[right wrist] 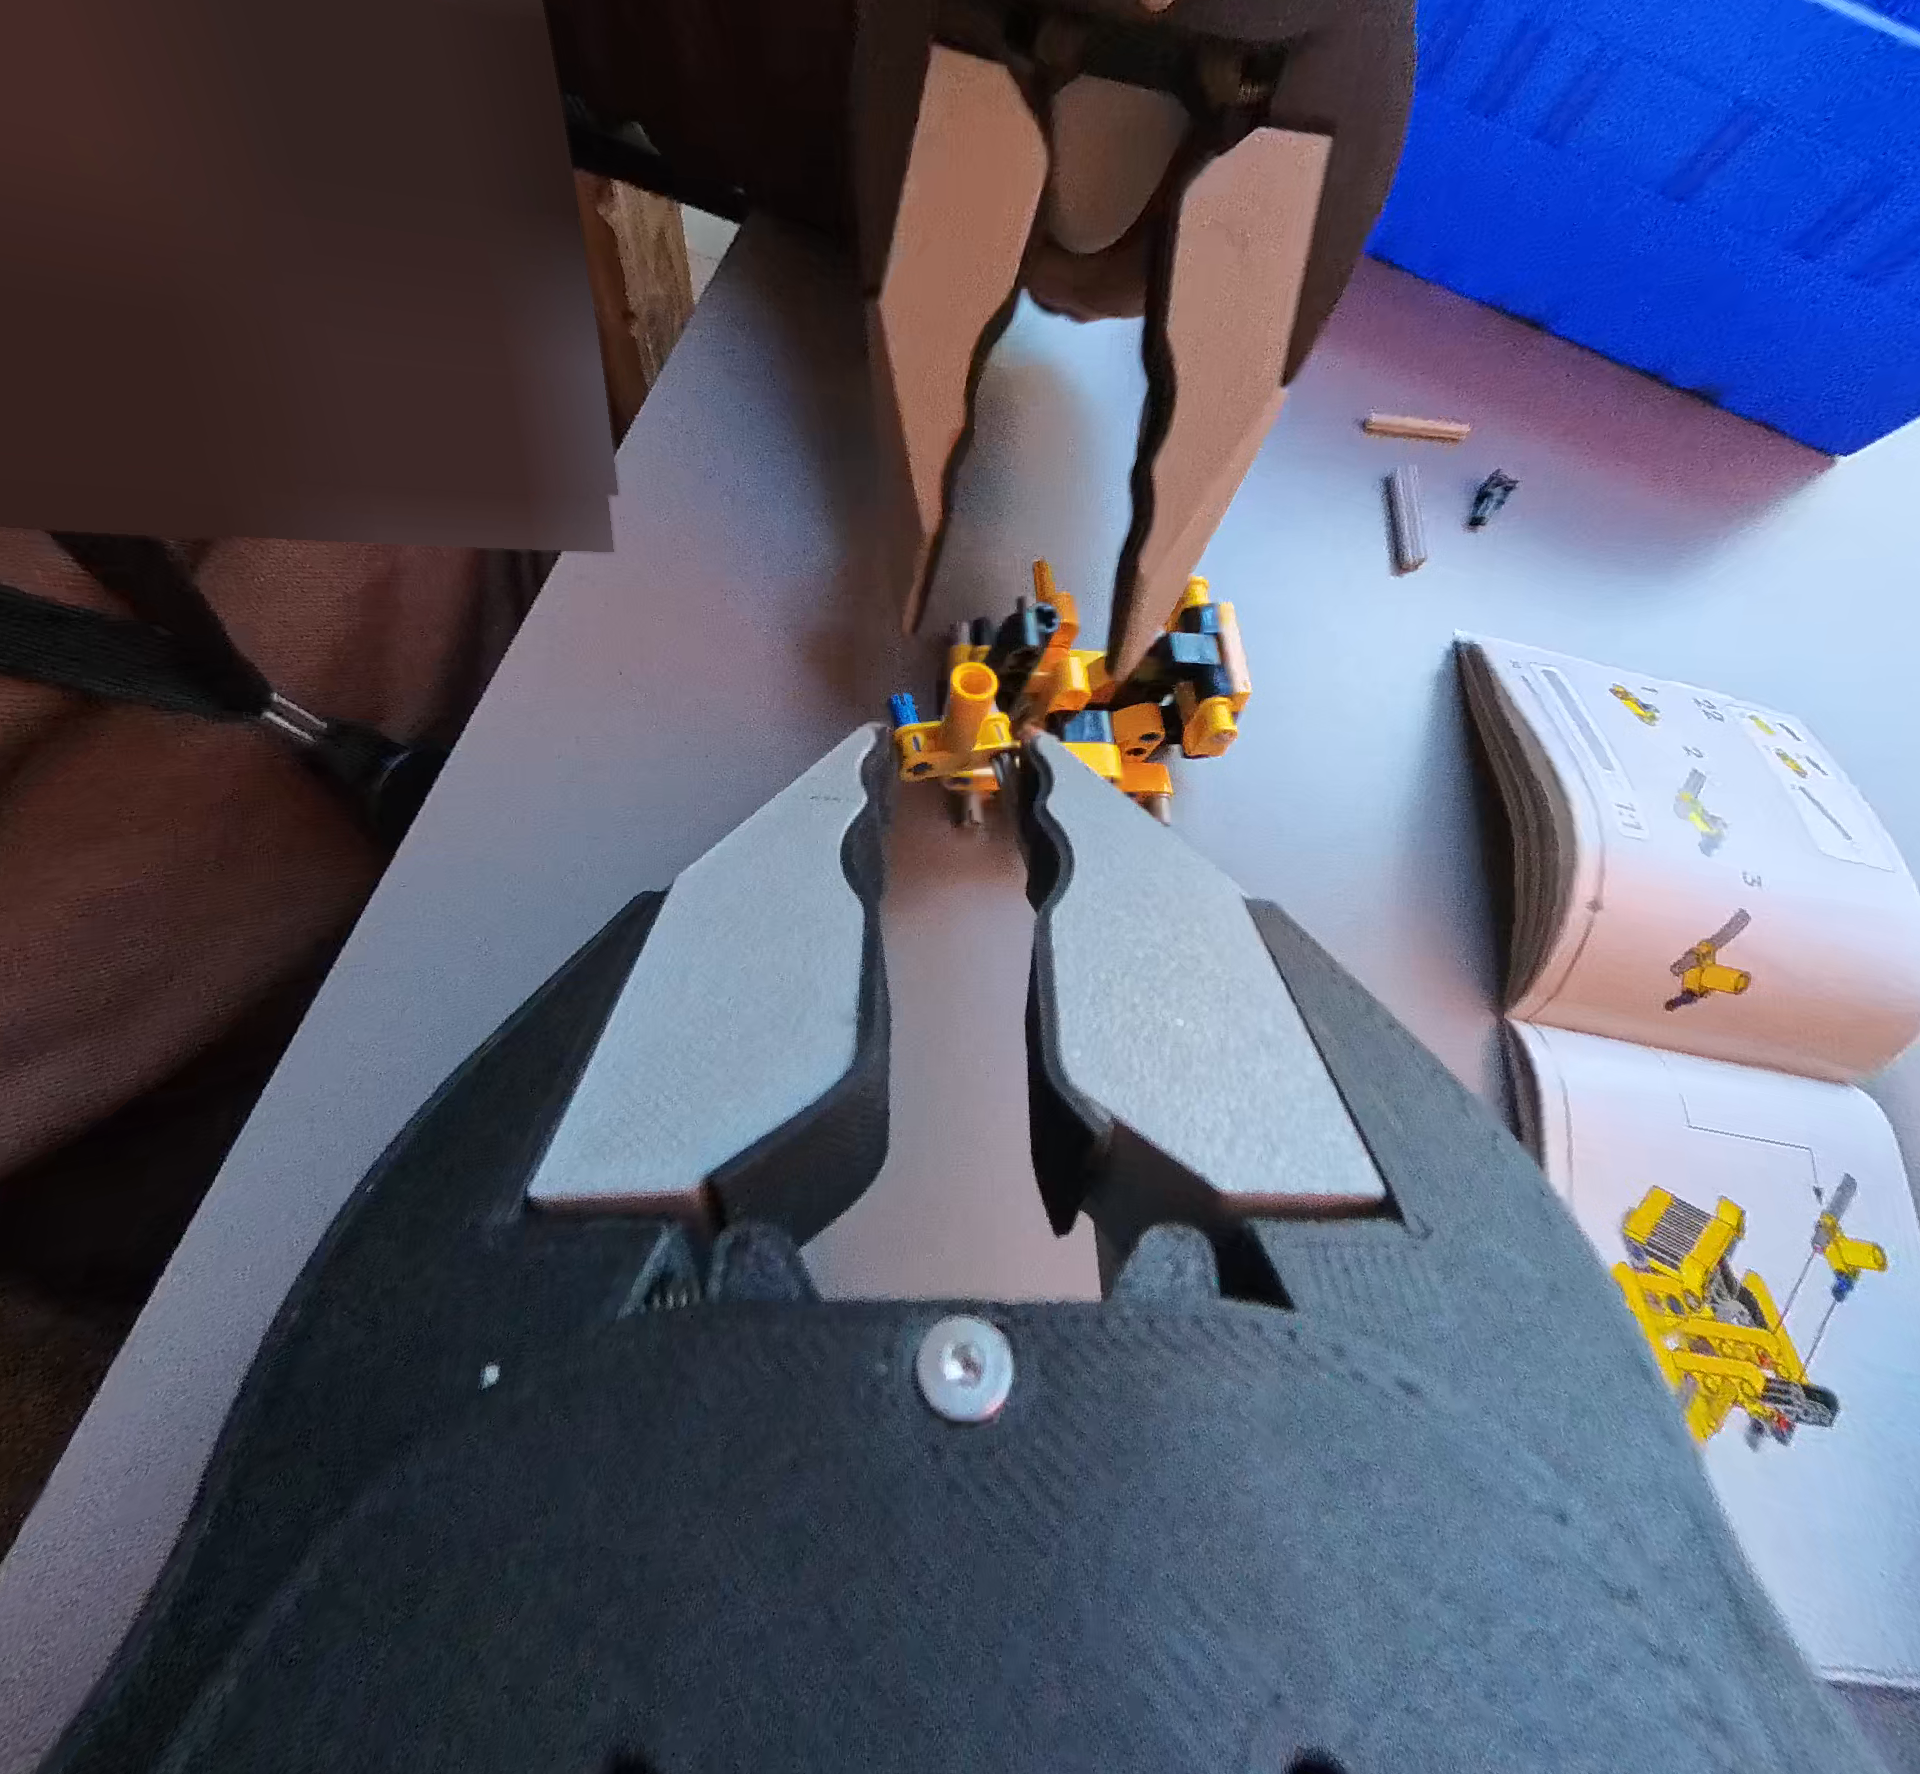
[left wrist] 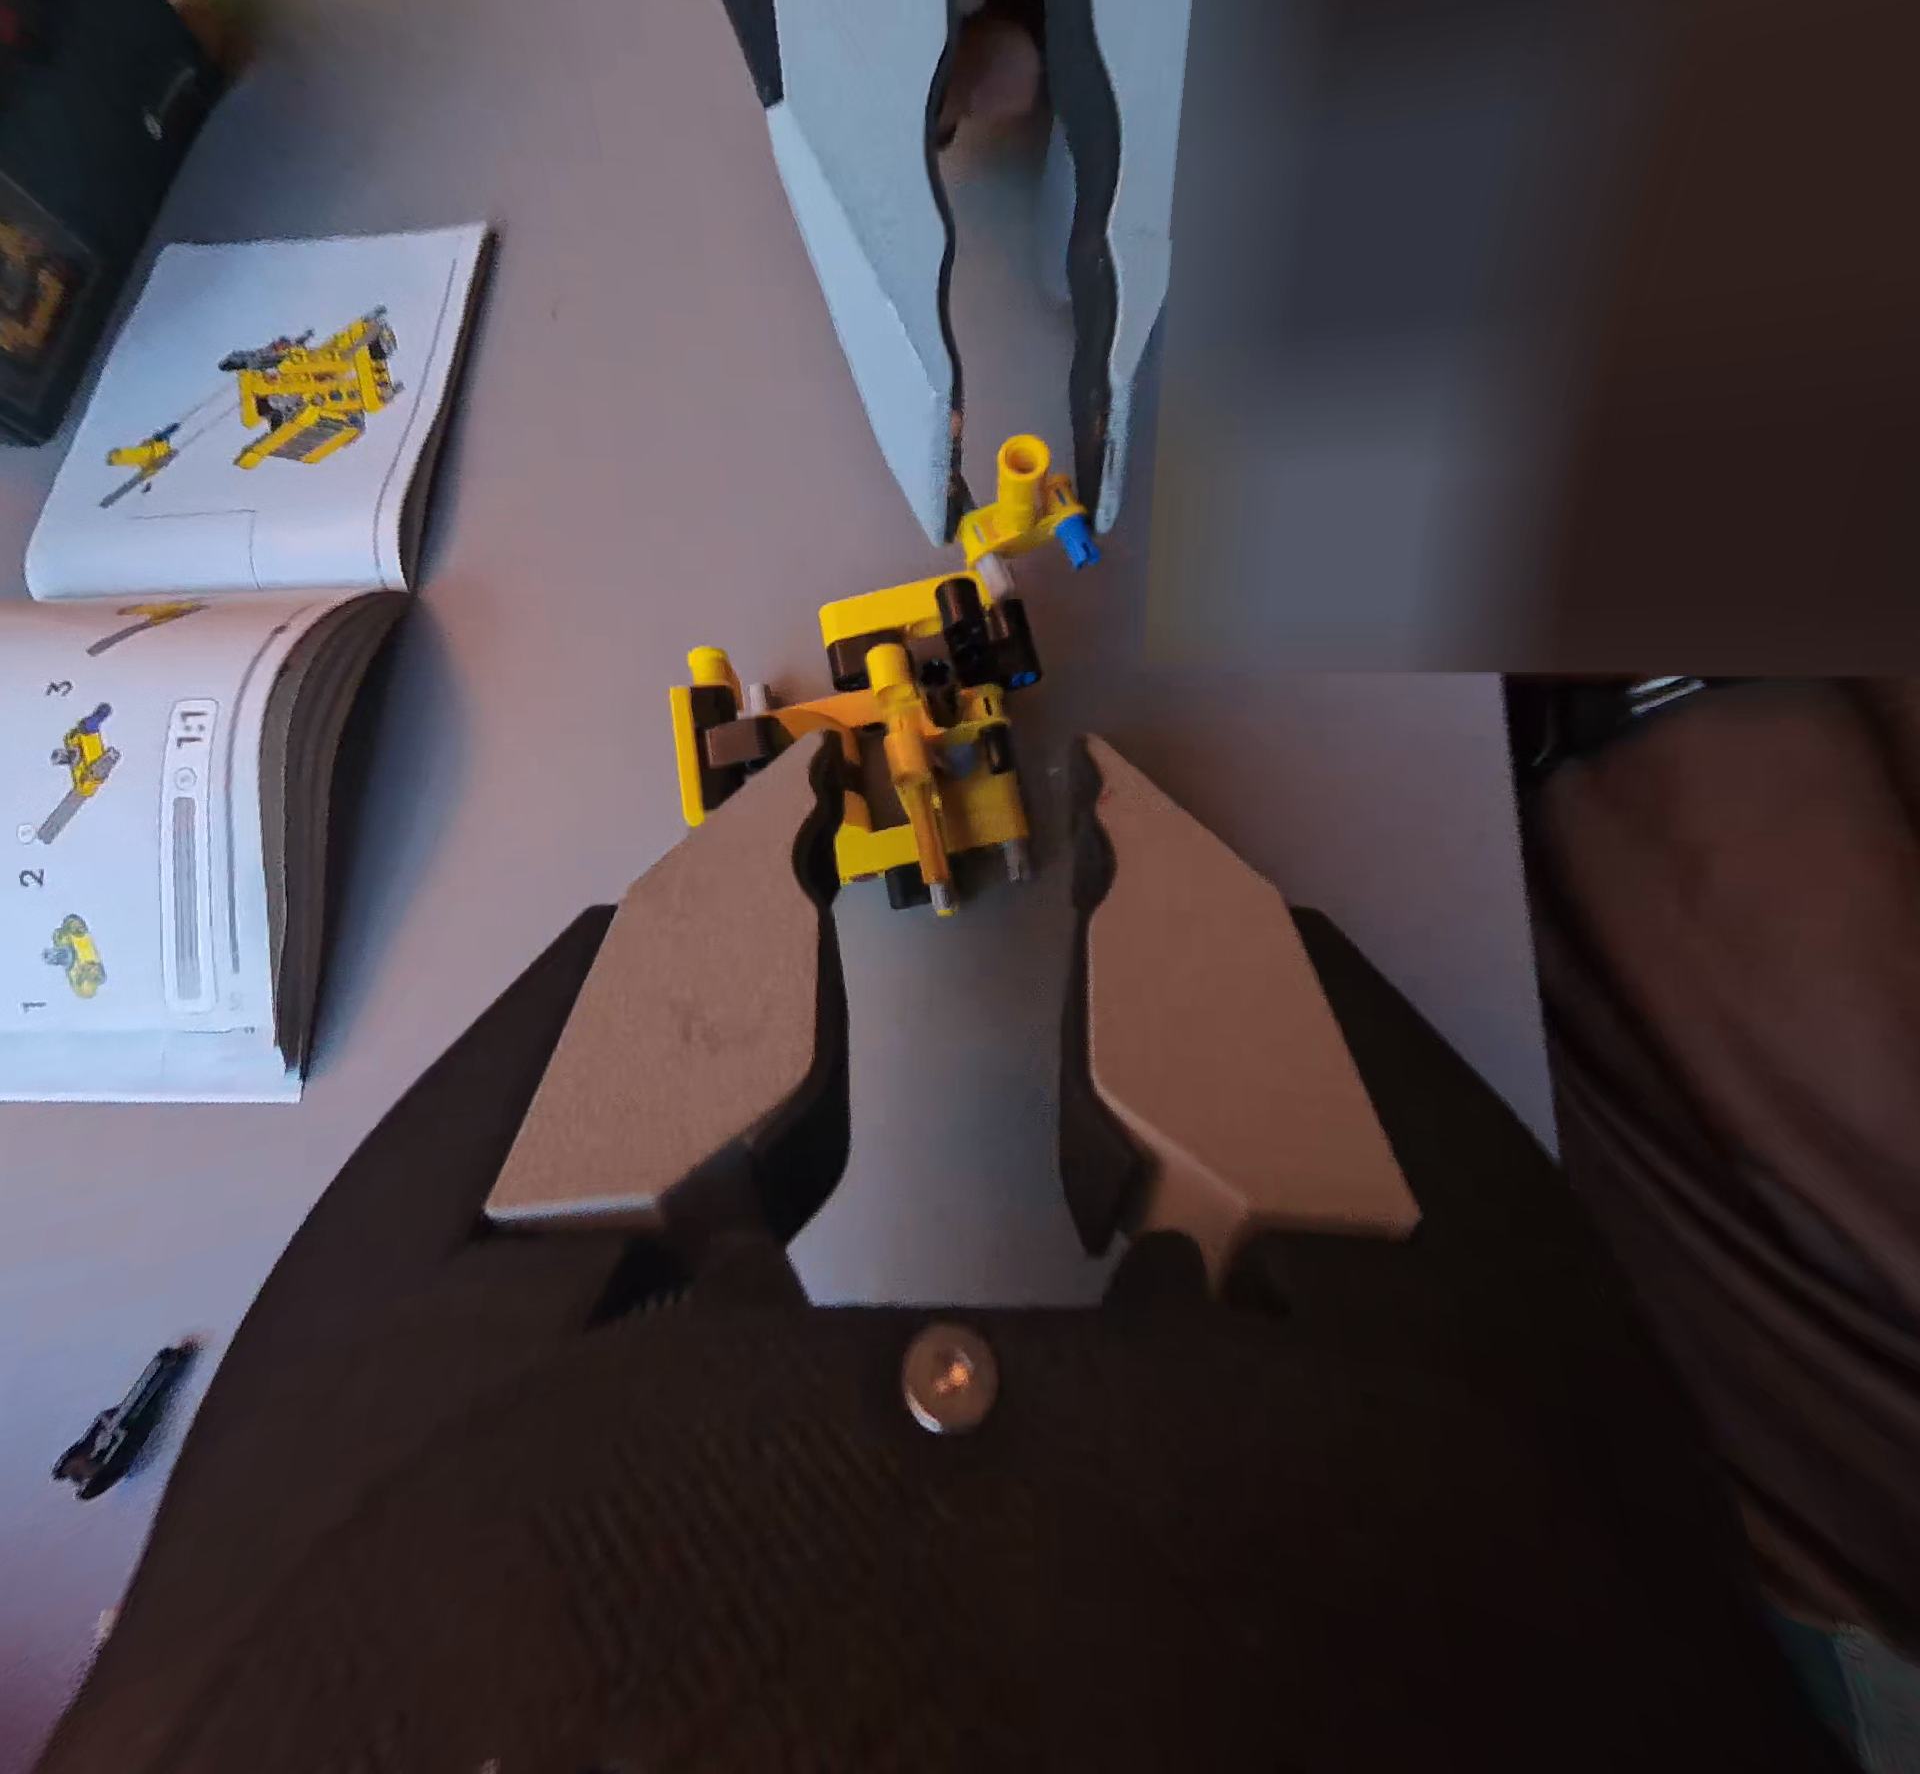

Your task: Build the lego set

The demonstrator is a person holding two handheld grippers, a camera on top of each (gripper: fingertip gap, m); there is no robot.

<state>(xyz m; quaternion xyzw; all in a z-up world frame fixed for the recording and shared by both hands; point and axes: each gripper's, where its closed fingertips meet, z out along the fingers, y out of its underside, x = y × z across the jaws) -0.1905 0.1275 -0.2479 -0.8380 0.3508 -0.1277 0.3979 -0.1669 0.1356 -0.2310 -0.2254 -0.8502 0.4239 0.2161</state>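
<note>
A partly built yellow and black lego model (left wrist: 914, 758) lies on the grey table (left wrist: 623, 166). My left gripper (left wrist: 956, 753) straddles its near end with the jaws apart; one fingertip touches the model and the other stands a little off it. My right gripper (right wrist: 956, 753) is shut on a small yellow connector with a blue pin (right wrist: 956, 722). It holds the connector just above the model (right wrist: 1101, 716), and a grey axle runs down from it toward the model. The right gripper (left wrist: 1027, 519) shows at the top of the left wrist view, the left gripper (right wrist: 1013, 649) at the top of the right wrist view.
An open instruction booklet (left wrist: 208, 685) lies beside the model (right wrist: 1714, 997). Two loose axles (right wrist: 1405, 519) and a black pin (right wrist: 1491, 498) lie near a blue bin (right wrist: 1662, 114). A black part (left wrist: 125, 1423) lies near my left gripper. A person's body (right wrist: 156, 893) is at the table edge. Less than 4 cm separates the two grippers' tips.
</note>
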